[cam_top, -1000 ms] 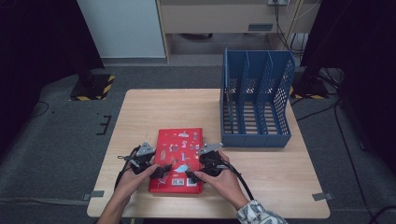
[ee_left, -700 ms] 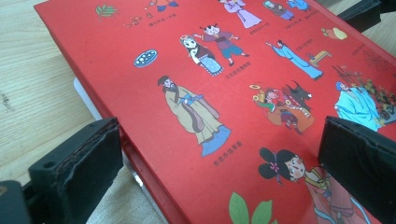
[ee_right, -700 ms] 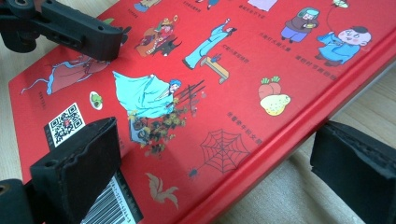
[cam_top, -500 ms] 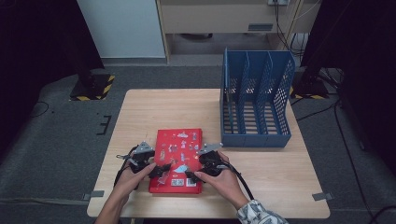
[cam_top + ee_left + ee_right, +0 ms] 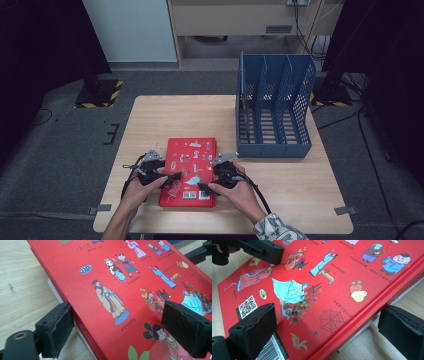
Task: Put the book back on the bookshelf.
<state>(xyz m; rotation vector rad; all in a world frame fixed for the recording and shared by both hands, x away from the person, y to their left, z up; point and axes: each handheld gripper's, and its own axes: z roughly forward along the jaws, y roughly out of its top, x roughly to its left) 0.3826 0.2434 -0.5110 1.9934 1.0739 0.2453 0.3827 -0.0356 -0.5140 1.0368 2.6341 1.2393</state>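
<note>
Little had moved since the earlier frames: our left gripper [image 5: 172,178] had just been closing, its pads astride the book's [image 5: 192,160] left edge, not pressing. One table [image 5: 200,112] lay bare ahead and left. One blue rack [image 5: 272,107] stood right. One red book lay flat near our edge. Our right gripper [image 5: 202,185] straddled its right edge, wide open.

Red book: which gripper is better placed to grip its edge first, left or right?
Probably left. The left gripper has just been closing its jaws around the edge of the red book, one pad almost against it. The right gripper stands wider, its outer pad clear of the edge.
</note>
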